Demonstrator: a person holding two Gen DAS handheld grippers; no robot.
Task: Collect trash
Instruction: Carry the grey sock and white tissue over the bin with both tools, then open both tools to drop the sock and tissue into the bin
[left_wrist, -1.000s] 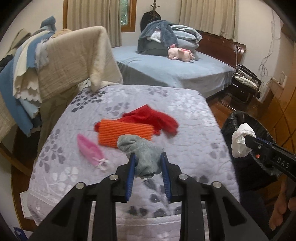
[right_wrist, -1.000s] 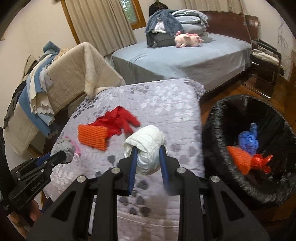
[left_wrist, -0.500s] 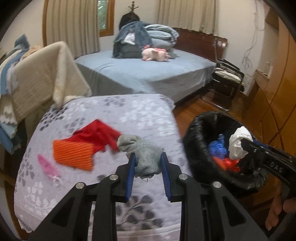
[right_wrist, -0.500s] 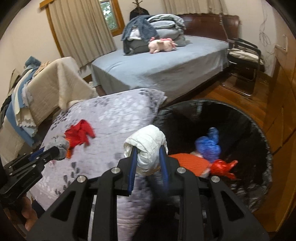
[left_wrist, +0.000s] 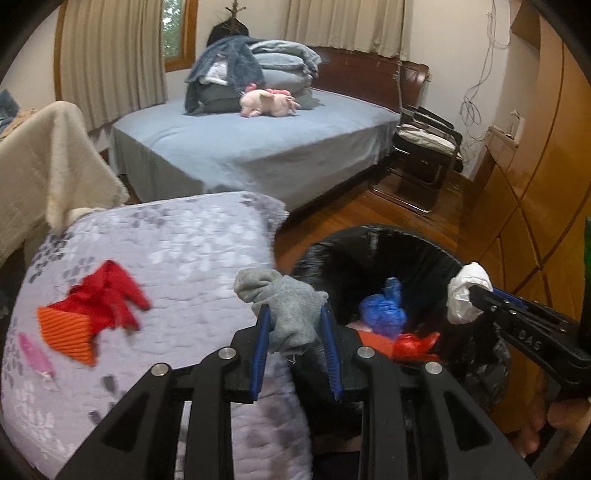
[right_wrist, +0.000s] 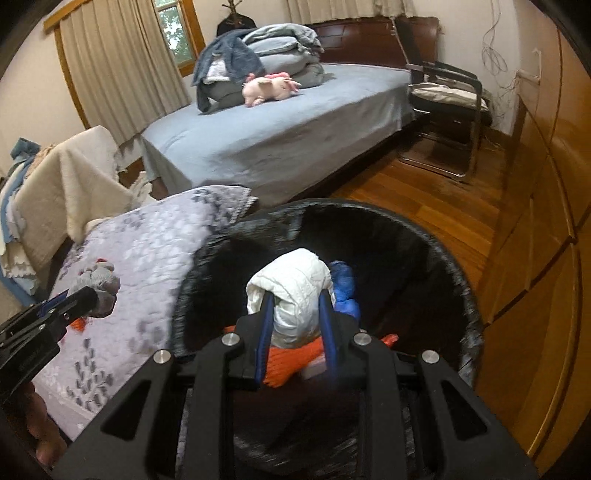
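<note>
My left gripper (left_wrist: 293, 317) is shut on a crumpled grey cloth (left_wrist: 288, 302), held over the edge between the lilac quilted surface (left_wrist: 177, 243) and the black-lined trash bin (left_wrist: 417, 254). My right gripper (right_wrist: 295, 302) is shut on a white crumpled wad (right_wrist: 291, 288) and hangs above the open bin (right_wrist: 406, 236). Inside the bin lie a blue wad (left_wrist: 384, 310), a red piece (left_wrist: 413, 341) and an orange piece (right_wrist: 291, 360). In the left wrist view the right gripper (left_wrist: 467, 295) with the white wad (left_wrist: 465, 291) is over the bin's right rim. The left gripper (right_wrist: 90, 293) shows at left in the right wrist view.
On the quilt lie a red cloth (left_wrist: 107, 295), an orange ribbed cloth (left_wrist: 66, 332) and a pink item (left_wrist: 35, 354). Behind are a blue bed (left_wrist: 258, 147) with a pink plush toy (left_wrist: 266, 103), a draped chair (left_wrist: 44, 158), a black chair (left_wrist: 424, 144) and wooden cabinets (left_wrist: 535, 206).
Both grippers swept to the right, from over the quilt to the bin, each keeping its load. The right gripper now hangs above the bin's opening; the left reaches its near rim.
</note>
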